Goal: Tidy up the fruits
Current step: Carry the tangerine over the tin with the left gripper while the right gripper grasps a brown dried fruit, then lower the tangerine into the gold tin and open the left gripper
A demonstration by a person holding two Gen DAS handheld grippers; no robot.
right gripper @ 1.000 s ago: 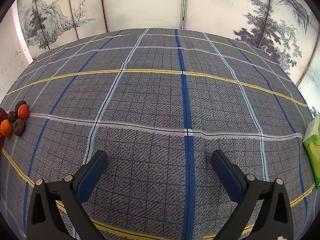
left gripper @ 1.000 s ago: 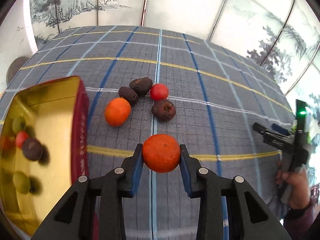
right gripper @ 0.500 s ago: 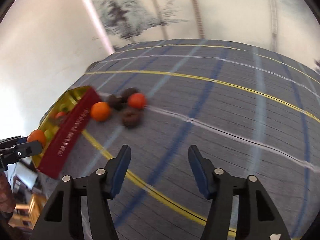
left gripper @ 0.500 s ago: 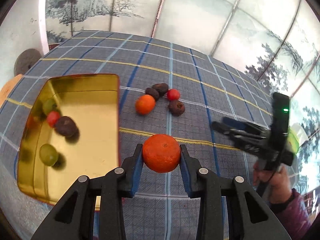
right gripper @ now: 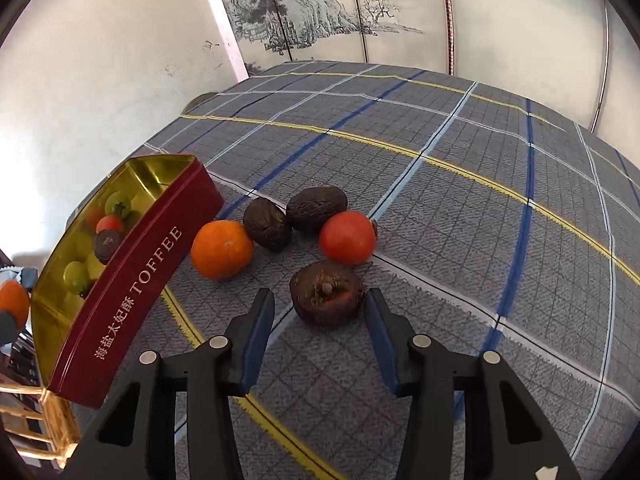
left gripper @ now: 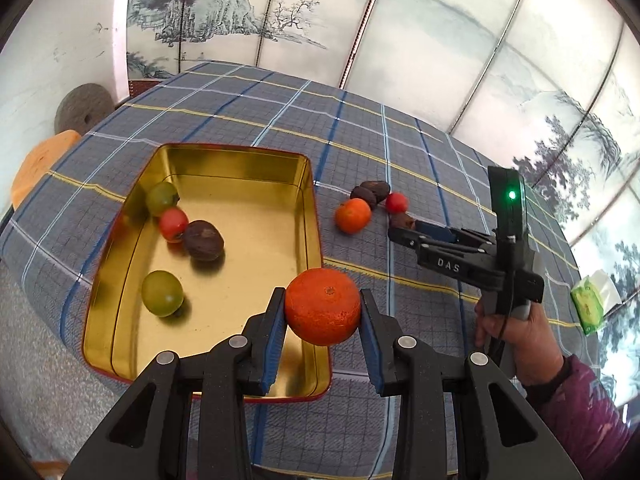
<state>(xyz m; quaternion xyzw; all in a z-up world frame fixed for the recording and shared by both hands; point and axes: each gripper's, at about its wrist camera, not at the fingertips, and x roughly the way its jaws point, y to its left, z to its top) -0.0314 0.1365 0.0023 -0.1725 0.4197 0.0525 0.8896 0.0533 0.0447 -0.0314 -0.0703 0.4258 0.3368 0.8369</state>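
Observation:
My left gripper (left gripper: 322,307) is shut on an orange (left gripper: 322,305) and holds it in the air over the near right corner of the gold tin (left gripper: 308,184). The tin holds two green fruits, a red one and a dark one. My right gripper (right gripper: 320,312) is open, its fingers on either side of a dark brown fruit (right gripper: 327,298) on the cloth, apart from it. Behind it lie a red fruit (right gripper: 347,237), two more dark fruits (right gripper: 267,228) and a second orange (right gripper: 221,249). The right gripper also shows in the left wrist view (left gripper: 404,233).
The tin's red side (right gripper: 132,288) reads TOFFEE and stands left of the fruit group. The table has a grey plaid cloth (right gripper: 480,208). A green packet (left gripper: 592,304) lies at the far right edge. An orange cushion (left gripper: 38,164) and a grey disc (left gripper: 82,104) are beyond the left edge.
My left gripper has carried the orange up and left, over the tin's corner. My right gripper has swung left and closed in on the fruit group, now straddling the dark fruit.

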